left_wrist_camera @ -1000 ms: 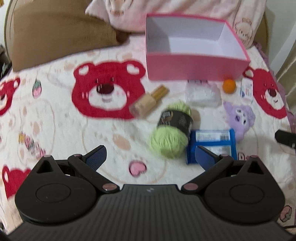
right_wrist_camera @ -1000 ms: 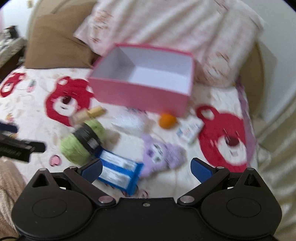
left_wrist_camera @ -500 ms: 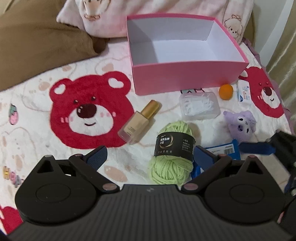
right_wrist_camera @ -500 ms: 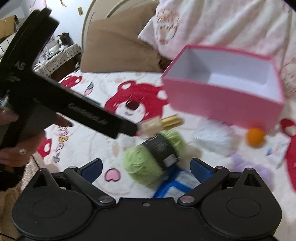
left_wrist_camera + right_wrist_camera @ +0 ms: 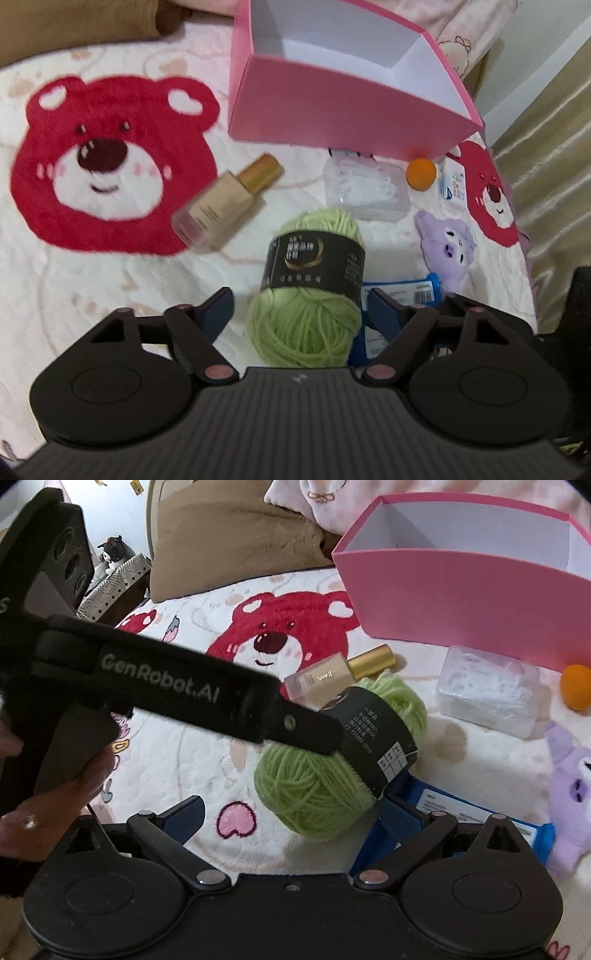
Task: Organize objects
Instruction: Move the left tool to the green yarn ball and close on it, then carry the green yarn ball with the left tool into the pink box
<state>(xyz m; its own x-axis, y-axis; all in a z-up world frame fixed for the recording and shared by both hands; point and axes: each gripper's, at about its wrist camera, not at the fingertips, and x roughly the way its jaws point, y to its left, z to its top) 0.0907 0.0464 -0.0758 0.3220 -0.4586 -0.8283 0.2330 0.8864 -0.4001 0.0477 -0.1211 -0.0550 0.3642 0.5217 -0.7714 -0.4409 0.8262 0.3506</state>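
left gripper (image 5: 301, 308) closing in on the yarn (image 5: 308, 291)

jaws just been narrowing, yarn between them on the bed, pads not pressing yet; squeeze the soft middle, then lift to the box (image 5: 332, 110). right gripper (image 5: 291, 818) wide, holding nothing.

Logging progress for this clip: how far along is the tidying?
Nothing is packed: the pink box is empty. The left claw has been closing around the green yarn, with no firm grip visible. Bottle, plastic case, orange ball and purple plush remain.
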